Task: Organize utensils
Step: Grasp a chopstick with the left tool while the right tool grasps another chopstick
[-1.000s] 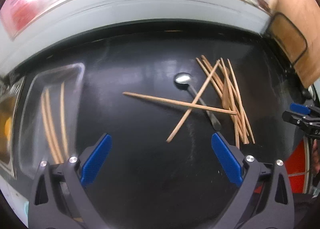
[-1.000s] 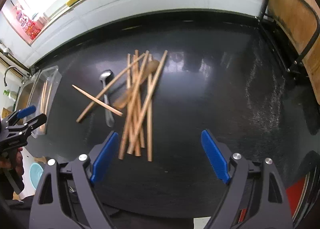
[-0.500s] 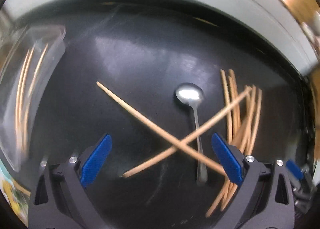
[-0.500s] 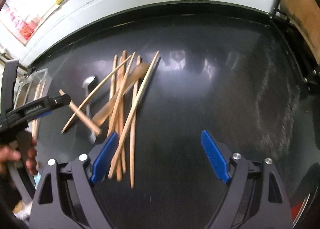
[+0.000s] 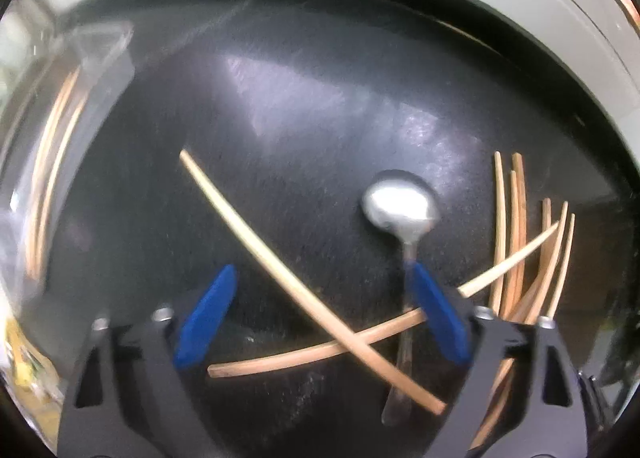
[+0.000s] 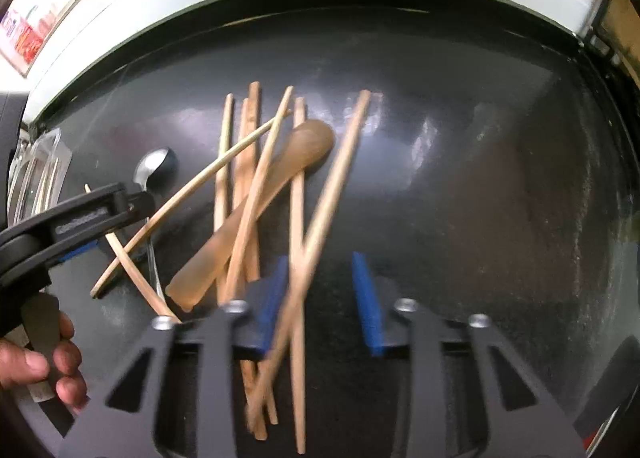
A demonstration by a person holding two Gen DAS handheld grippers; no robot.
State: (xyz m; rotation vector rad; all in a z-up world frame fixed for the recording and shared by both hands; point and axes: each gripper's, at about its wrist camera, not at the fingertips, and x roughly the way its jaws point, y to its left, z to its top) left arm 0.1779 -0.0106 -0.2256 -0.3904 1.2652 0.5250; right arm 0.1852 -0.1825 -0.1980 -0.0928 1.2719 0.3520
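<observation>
- Clear tray (image 5: 100, 53) at far left of the black counter (image 5: 280, 97); a few chopsticks lie in it, blurred.
- Left gripper (image 5: 320, 318) low over the counter, released, jaws wide, straddling two crossed chopsticks (image 5: 348, 334). Nothing held.
- Those sticks: light, stiff, thin, likely to roll or skid on the glossy top. Best taken near mid-length, one at a time, away from the crossing.
- Metal spoon (image 5: 400, 205) just beside them, handle running under the right pad (image 5: 440, 318). Heavier, slick; pinch the handle, not the bowl.
- Heap of chopsticks (image 6: 248, 177) with a wooden spoon (image 6: 280, 173) through it, further right.
- Right gripper (image 6: 320, 298) tipped down over the heap's near end, jaws part-closed around one chopstick (image 6: 336, 185); cannot tell if it is pinched yet.
</observation>
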